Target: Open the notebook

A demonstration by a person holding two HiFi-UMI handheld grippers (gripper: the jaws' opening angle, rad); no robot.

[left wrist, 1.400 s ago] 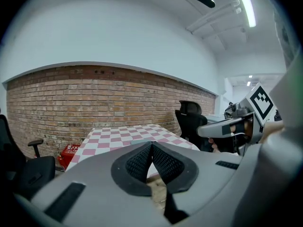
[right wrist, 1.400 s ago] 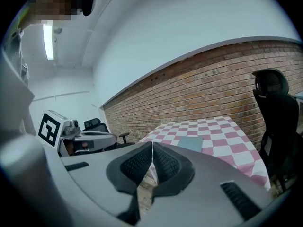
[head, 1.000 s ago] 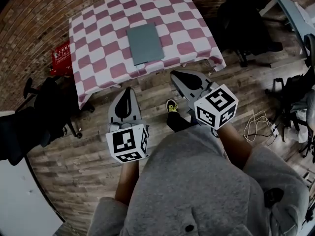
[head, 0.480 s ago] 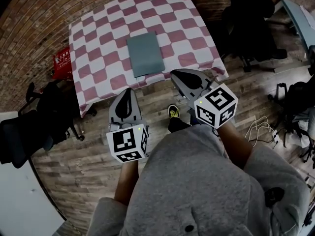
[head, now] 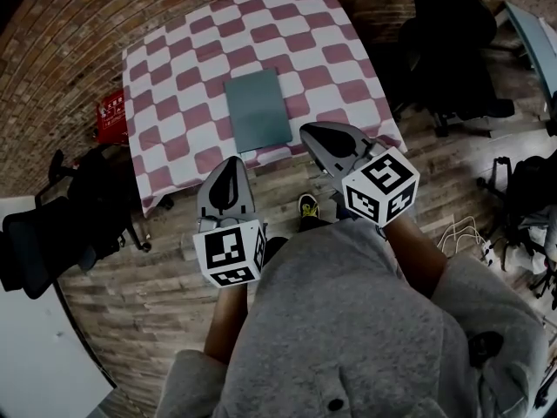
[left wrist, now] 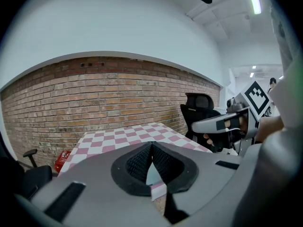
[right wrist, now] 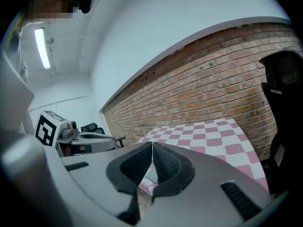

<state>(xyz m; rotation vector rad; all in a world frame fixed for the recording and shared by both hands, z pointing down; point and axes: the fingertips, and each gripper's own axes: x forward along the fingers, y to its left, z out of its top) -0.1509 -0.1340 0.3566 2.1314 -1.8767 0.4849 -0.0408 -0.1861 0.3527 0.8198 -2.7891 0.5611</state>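
A: What fills most of the scene?

B: A brick wall point(head: 78, 24) at the back and a plank floor point(head: 130, 294) below it. On that floor stands the worktop point(head: 339, 68), draped in a pink-and-white checked cloth point(head: 152, 181) that hangs over its edges

A: And the person?

B: Seen from above, in a grey sweatshirt point(head: 348, 320), standing short of the worktop's near edge. One black office chair point(head: 39, 251) sits off to the left, and a second chair point(head: 452, 50) stands by the worktop's right side

A: Where is the notebook?

B: The notebook point(head: 258, 110) lies flat and closed on the cloth with its grey-green cover up. It is about midway along the worktop and close to the near edge

A: What about the tongs?

B: The left tongs point(left wrist: 151, 148) are clenched, ribbed pads meeting at the tip with nothing between them. The right tongs point(right wrist: 152, 148) are clenched and empty as well. Both hang over the floor, pointing toward the worktop and apart from the notebook. The right tip is near the cloth's hanging edge and the left sits further back

A: Anything smaller?

B: The left cube point(head: 230, 252) and the right cube point(head: 381, 186) show their square markers. A shoe point(head: 305, 205) with yellow on it shows between the tongs, and a red pack point(head: 111, 111) lies by the wall left of the worktop
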